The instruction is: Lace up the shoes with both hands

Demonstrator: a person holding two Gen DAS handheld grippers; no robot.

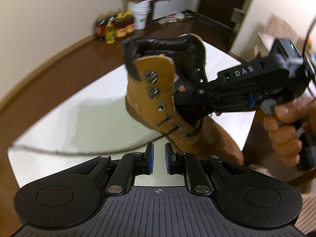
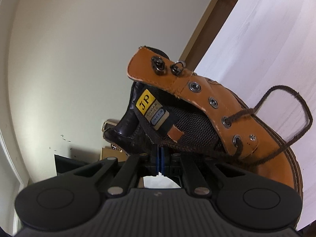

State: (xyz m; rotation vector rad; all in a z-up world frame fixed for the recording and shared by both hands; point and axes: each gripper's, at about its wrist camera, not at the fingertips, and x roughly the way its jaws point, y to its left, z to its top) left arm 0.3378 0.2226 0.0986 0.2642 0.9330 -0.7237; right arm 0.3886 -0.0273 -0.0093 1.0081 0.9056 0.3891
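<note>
Left gripper [image 1: 158, 159] nearest, pads apart with nothing between them, hovering just short of the boot's toe, probably ready to take the loose lace [image 1: 79, 152] trailing left over the white table [image 1: 83, 106]. Right gripper [image 2: 159, 161] pinched tight on the tongue [image 2: 167, 136], holding the boot [image 1: 158, 102] tipped up, presumably to bare the eyelets. One boot, one lace, threaded through the lower eyelets only; two hooks at top unlaced.

Each claw is matte black, with blue pads [image 1: 150, 159] on its two fingers, silver pivot screws and a ribbed housing. The right claw [image 1: 178, 96] bears embossed "DAS" lettering; a bare-skinned hand [image 1: 286, 130] grips its handle.
</note>
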